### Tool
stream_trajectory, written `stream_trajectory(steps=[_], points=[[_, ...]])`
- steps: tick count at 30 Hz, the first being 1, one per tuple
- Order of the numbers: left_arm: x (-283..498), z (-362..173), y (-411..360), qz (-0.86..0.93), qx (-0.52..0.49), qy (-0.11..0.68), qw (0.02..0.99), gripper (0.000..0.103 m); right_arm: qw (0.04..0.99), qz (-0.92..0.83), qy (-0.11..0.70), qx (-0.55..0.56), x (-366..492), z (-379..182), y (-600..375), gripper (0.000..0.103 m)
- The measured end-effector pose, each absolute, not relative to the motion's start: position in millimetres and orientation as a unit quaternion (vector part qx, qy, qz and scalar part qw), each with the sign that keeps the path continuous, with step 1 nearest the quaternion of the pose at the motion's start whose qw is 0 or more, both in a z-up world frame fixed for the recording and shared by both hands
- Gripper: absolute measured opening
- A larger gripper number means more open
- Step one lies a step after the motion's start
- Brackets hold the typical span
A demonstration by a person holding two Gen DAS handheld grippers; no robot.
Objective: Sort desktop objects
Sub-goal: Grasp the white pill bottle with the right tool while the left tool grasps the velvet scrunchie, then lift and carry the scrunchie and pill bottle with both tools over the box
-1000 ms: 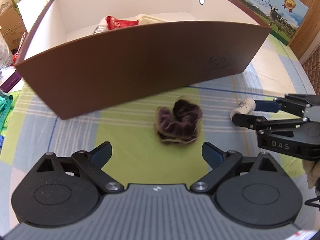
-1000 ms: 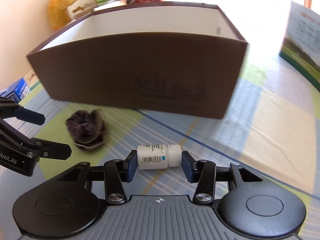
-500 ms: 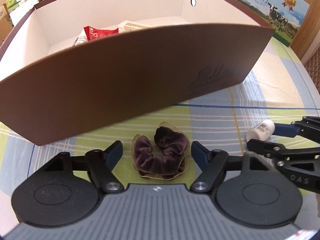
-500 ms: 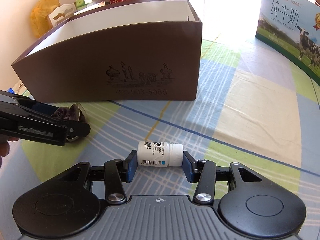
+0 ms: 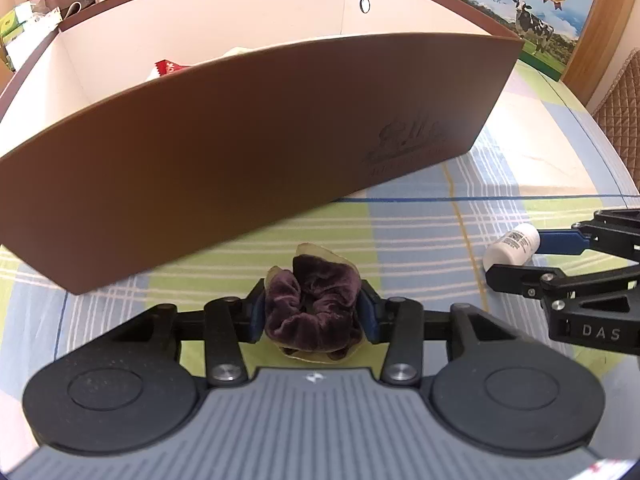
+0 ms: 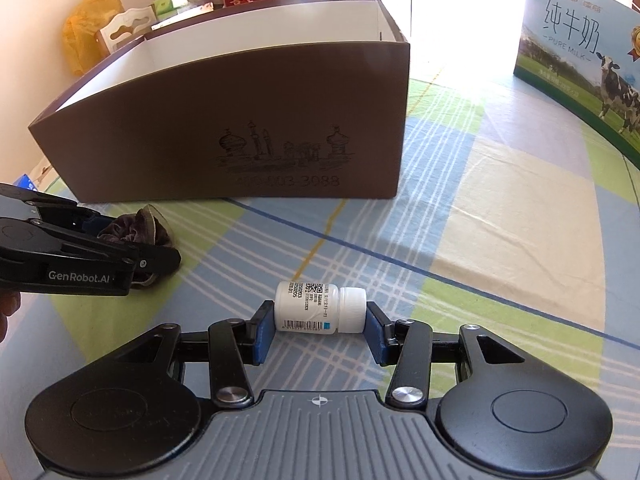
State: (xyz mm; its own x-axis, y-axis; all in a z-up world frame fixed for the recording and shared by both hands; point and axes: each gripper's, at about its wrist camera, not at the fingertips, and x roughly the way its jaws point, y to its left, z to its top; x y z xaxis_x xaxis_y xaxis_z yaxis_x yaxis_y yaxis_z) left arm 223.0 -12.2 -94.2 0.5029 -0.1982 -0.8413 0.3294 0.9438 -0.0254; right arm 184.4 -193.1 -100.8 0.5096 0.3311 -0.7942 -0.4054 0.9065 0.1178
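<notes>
A dark purple velvet scrunchie (image 5: 314, 306) lies on the checked tablecloth just in front of the brown box (image 5: 248, 148). My left gripper (image 5: 314, 314) is around it, jaws closing, and both blue pads press into its sides. A small white pill bottle (image 6: 320, 307) lies on its side, and my right gripper (image 6: 320, 326) is shut on it end to end. In the right wrist view the scrunchie (image 6: 134, 230) and left gripper (image 6: 132, 248) show at the left. The bottle (image 5: 512, 244) appears at the right of the left wrist view.
The open brown box (image 6: 224, 128) has a white inside holding a red packet (image 5: 170, 68) and a pale item. A milk carton (image 6: 580, 56) stands at the back right. Boxes and a yellow bag (image 6: 86, 40) crowd the far left. A chair back (image 5: 618, 96) sits beyond the table edge.
My left gripper moved forward and down around the scrunchie and its jaws closed from wide apart onto it. The right gripper kept its hold on the bottle, hardly moving.
</notes>
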Motion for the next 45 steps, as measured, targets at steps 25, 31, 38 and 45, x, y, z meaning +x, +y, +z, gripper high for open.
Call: stream_trajectory(steps=[25, 31, 38, 45], points=[[187.5, -69.6, 24.8, -0.140, 0.049, 0.476, 0.867, 0.032, 0.855, 0.270, 0.441, -0.045, 162.0, -82.3, -167.2, 0.044], [186.1, -47.2, 33.5, -0.140, 0.040, 0.458, 0.877, 0.032, 0.856, 0.287, 0.427, -0.042, 162.6, -63.3, -160.6, 0.044], [195.9, -11.2, 38.8, -0.150, 0.034, 0.420, 0.894, 0.032, 0.863, 0.307, 0.399, -0.036, 172.8, -32.5, -152.5, 0.044], [232.1, 28.0, 42.2, -0.160, 0.043, 0.375, 0.912, 0.032, 0.879, 0.316, 0.355, -0.035, 205.8, 6.2, -141.9, 0.044]])
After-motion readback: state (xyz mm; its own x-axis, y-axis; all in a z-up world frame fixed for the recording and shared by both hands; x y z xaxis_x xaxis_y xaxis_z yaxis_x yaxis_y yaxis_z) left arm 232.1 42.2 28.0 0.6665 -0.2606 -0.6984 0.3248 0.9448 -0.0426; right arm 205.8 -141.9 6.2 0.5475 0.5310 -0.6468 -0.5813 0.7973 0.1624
